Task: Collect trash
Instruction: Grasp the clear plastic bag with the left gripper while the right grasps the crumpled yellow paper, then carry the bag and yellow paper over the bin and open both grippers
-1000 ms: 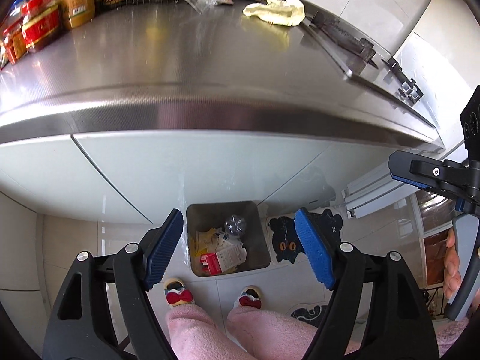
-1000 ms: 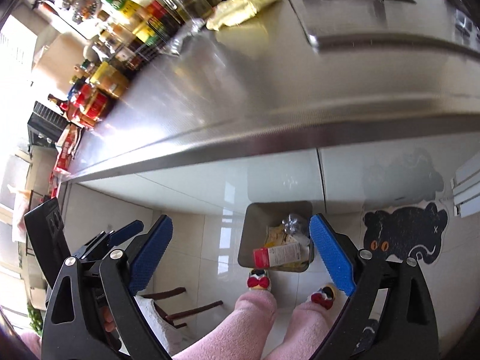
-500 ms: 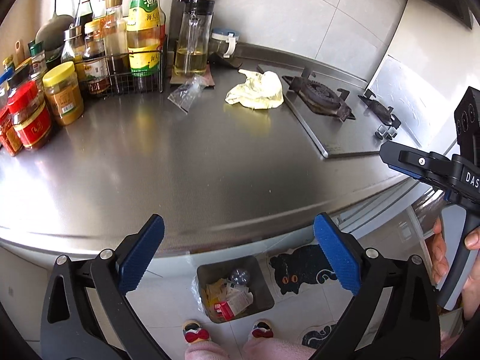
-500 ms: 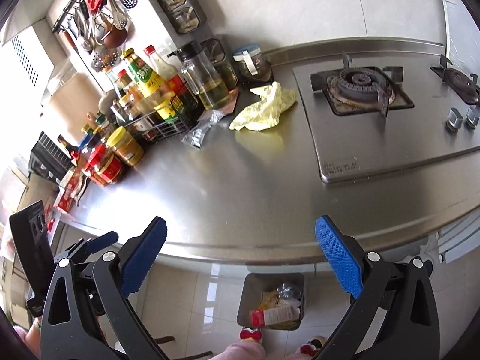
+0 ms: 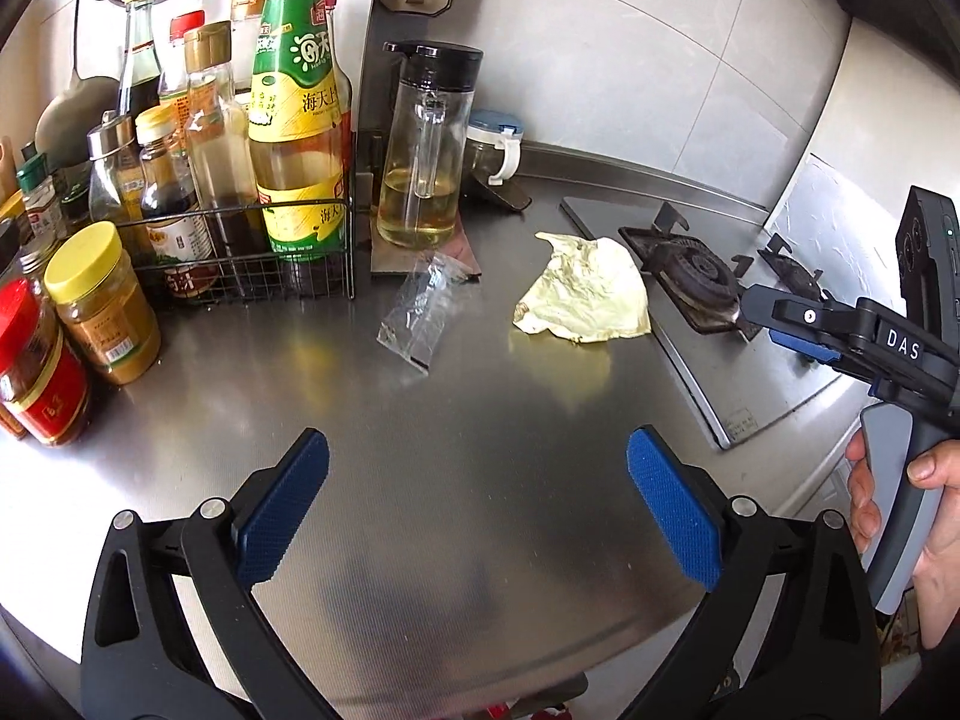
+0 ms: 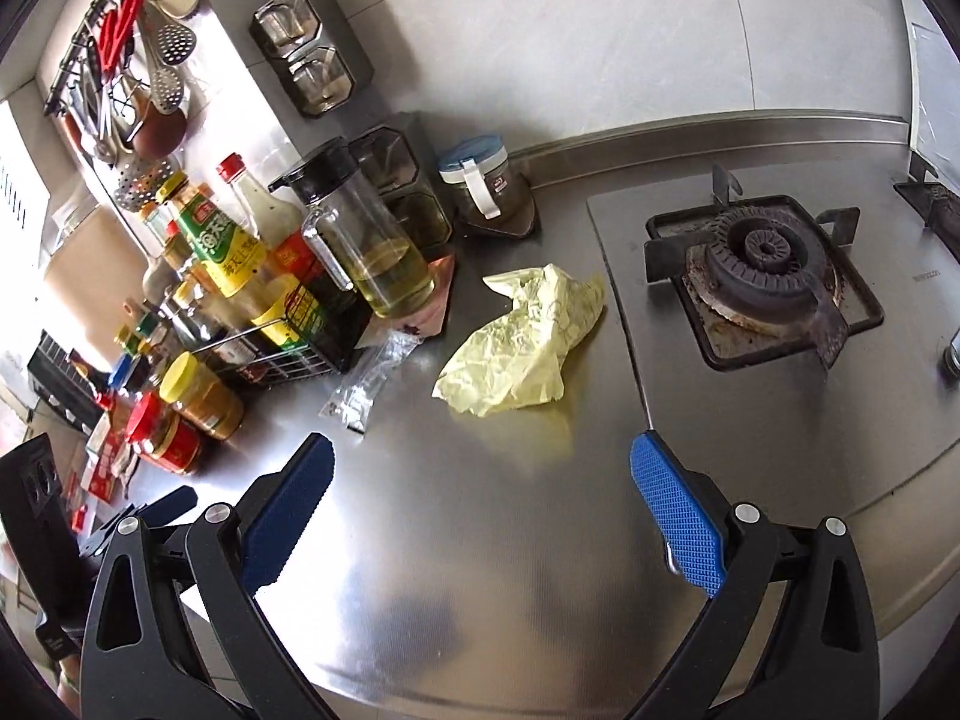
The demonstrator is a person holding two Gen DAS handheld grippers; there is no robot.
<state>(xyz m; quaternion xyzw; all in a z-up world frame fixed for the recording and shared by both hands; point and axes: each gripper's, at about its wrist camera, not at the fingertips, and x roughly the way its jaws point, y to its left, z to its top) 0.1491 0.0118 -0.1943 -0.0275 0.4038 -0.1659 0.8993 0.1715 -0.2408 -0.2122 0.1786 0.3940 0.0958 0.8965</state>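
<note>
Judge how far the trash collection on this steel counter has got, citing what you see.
Done: nothing the views confirm. In hand: nothing; the left gripper and right gripper are open and empty above the counter. Left: the crumpled yellow wrapper and clear plastic bag lie there.

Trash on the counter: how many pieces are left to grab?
2: a crumpled yellow wrapper beside the stove, and a clear plastic bag by the bottle rack. More may hide behind the bottles.

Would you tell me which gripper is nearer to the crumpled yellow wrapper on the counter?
Right, by a small margin. The right gripper hangs open almost straight in front of the yellow wrapper; the left gripper, also open, sits off to its left, lined up more with the clear plastic bag.
</note>
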